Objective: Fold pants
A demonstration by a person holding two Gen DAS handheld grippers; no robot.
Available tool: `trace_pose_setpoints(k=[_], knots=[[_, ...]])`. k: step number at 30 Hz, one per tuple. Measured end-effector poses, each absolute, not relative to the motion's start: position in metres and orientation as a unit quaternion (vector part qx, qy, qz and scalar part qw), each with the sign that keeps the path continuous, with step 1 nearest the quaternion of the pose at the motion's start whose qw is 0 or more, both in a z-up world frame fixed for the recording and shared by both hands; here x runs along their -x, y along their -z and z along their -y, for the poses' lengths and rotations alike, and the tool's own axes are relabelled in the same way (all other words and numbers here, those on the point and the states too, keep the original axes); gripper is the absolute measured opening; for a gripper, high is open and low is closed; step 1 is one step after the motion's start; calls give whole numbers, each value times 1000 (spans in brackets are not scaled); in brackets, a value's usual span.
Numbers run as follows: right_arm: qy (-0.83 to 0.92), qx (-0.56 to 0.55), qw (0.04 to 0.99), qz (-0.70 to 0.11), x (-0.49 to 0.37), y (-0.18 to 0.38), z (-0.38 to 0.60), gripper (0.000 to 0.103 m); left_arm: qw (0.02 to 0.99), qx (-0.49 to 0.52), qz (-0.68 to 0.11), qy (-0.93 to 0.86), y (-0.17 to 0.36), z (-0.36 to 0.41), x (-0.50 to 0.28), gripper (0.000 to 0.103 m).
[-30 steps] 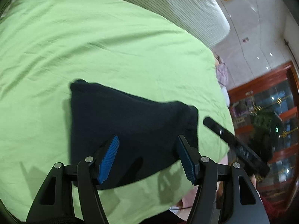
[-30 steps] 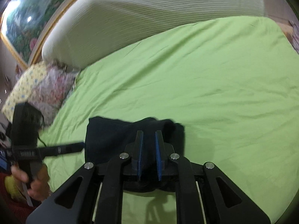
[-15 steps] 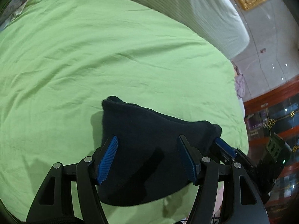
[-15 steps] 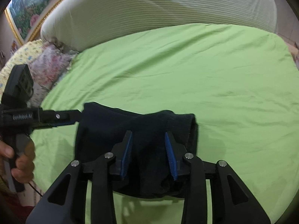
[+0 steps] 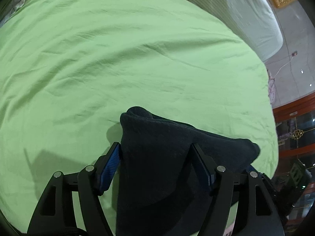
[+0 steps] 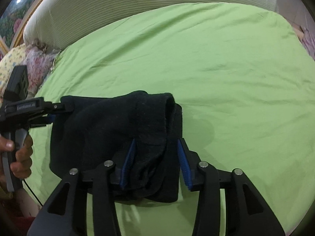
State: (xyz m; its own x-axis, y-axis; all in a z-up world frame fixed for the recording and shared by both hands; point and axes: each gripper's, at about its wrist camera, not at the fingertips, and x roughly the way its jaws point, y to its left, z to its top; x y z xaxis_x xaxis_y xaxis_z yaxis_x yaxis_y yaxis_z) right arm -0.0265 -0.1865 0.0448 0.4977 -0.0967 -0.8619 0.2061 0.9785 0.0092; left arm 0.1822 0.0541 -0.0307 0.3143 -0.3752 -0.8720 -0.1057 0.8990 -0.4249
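Observation:
The black pants (image 5: pixel 163 157) lie folded in a thick bundle on the green bed sheet (image 5: pixel 118 59), near its front edge. My left gripper (image 5: pixel 155 155) is open, its jaws straddling the bundle's left end. In the right wrist view the pants (image 6: pixel 110 129) sit in front of my right gripper (image 6: pixel 156 147), which is open with its jaws on either side of the bundle's right end, where stacked layers show. The left gripper (image 6: pixel 59 108) reaches in from the left in that view, held by a hand.
A striped white headboard cushion (image 6: pixel 157 5) runs along the far side of the bed. Floral pillows (image 6: pixel 37 63) lie at the bed's left. A dark wooden cabinet (image 5: pixel 295 129) stands beyond the bed's right edge.
Both grippers moved in onto the folded pants. The right gripper went from shut to open around the right end. The left gripper stayed open and now straddles the left end.

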Motion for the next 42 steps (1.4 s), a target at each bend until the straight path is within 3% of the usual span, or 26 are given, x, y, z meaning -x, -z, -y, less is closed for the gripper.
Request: trace_pose_setpoints(k=[4, 15, 32, 35, 42], knots=[[86, -107, 860, -491, 29, -38, 206, 56, 776, 216, -586, 87, 41, -55, -189, 74], [70, -147, 850, -500, 40, -49, 208, 56, 762, 238, -594, 100, 26, -72, -160, 73], [35, -193, 845, -498, 41, -30, 222, 64, 760, 216, -605, 97, 47, -57, -140, 75], [28, -192, 843, -502, 36, -29, 216, 63, 765, 203, -603, 101, 43, -52, -139, 69], [13, -184, 845, -502, 35, -38, 205, 48, 768, 208, -594, 115, 34, -56, -134, 49]])
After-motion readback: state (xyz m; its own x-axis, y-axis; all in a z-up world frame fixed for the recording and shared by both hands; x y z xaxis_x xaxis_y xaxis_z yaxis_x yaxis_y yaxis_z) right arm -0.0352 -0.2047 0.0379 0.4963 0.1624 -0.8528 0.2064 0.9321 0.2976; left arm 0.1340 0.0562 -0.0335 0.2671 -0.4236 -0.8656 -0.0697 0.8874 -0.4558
